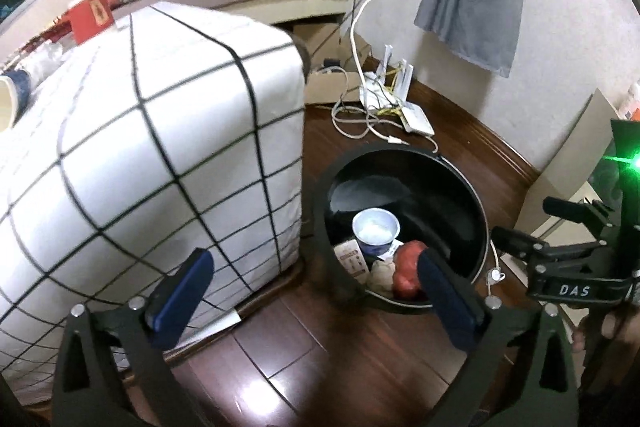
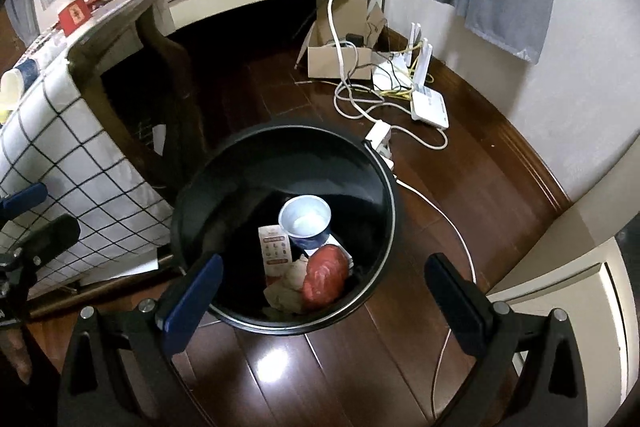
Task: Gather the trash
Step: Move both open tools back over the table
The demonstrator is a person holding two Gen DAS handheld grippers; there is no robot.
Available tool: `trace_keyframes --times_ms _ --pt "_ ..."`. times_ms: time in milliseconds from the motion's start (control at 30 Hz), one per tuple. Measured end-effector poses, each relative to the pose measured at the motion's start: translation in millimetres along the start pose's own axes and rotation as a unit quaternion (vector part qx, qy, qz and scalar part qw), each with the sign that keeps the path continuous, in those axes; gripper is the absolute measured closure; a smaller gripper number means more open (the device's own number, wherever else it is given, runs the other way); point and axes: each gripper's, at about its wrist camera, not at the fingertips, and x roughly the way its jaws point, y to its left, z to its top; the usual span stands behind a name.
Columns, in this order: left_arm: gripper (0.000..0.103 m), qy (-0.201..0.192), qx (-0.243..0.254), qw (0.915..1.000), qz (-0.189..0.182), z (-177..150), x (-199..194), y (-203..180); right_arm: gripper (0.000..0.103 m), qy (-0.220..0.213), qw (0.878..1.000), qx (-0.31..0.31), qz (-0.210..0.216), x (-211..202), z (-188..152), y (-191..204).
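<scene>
While both tools hang over the floor with nothing in them, the relation that matters is between the desk [image 1: 160, 131] and the bin [image 2: 372, 163]. The desk, draped in a white cloth with a black grid, fills the nine-to-eleven o'clock side of the left wrist view. The round black bin stands on the dark wood floor [image 2: 280, 367] just beside the desk's corner, at about four o'clock from it. In the bin lie a red crumpled wrapper [image 2: 324, 277], a blue paper cup [image 2: 306, 221] standing mouth up, a printed card [image 2: 274, 249] and some pale crumpled paper [image 2: 286, 287], so part of the trash is already collected. One more cup [image 1: 10, 95] lies on its side on the desk at nine o'clock in the left view, its long axis running roughly across the picture; it is likely the next piece. The left hand-held gripper [image 1: 316, 301] stands as wide as it goes, nothing between its blue pads, the desk edge by its left finger and the bin rim behind its right. The right hand-held gripper [image 2: 324, 305] is also spread wide and empty, straddling the near rim of the bin at six o'clock. The left one looks the nearer to that cup, so the reach probably falls to it, up and toward ten o'clock.
</scene>
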Motion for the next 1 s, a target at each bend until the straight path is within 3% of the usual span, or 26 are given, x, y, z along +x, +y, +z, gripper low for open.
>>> trace_keyframes --times_ms 400,700,900,1000 --pt "0.001 -0.044 -0.015 0.9989 0.011 3 -40 18 0.001 -0.058 0.998 -0.001 0.002 -51 10 20" --pt "0.001 -0.082 -0.042 0.9954 0.025 8 -69 49 0.001 -0.100 0.995 -0.018 0.021 -74 26 58" --pt "0.001 -0.112 -0.080 0.9893 0.050 3 -95 89 0.001 -0.121 0.991 -0.021 0.051 -80 36 89" --pt "0.001 -0.112 -0.094 0.9870 0.067 0 -104 111 0.001 -0.144 0.986 -0.023 0.086 -84 43 111"
